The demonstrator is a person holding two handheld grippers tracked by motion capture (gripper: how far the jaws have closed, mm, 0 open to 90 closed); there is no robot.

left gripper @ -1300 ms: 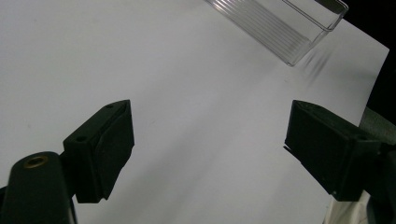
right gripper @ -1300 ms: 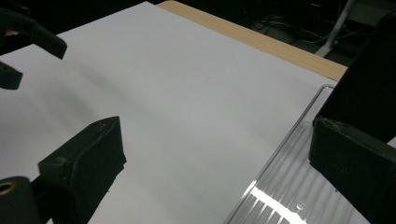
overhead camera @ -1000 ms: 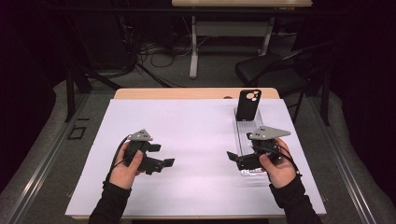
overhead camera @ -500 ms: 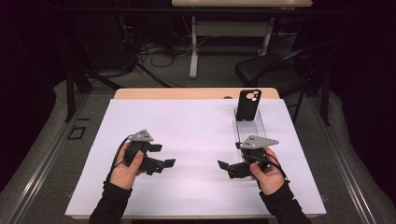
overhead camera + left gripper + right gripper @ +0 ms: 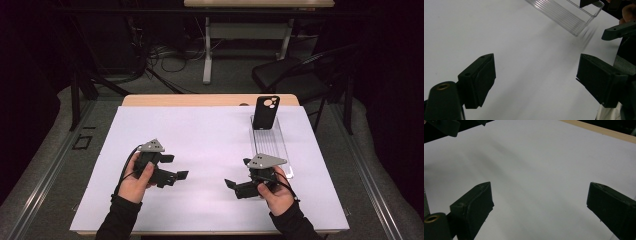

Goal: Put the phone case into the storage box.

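You held both tongs, left [image 5: 179, 176] and right [image 5: 231, 184], wide open and empty low over the white table [image 5: 210, 145], apparently resting, while the phone [image 5: 264, 113] stood propped upright at the clear tray's [image 5: 272, 145] far end, well apart from either.

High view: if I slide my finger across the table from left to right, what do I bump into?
Left gripper → right gripper → clear tray, with the black phone standing at its far end.

One phone [image 5: 265, 112], one clear tray [image 5: 272, 147], two hand-held grippers [image 5: 175, 176] [image 5: 234, 186]
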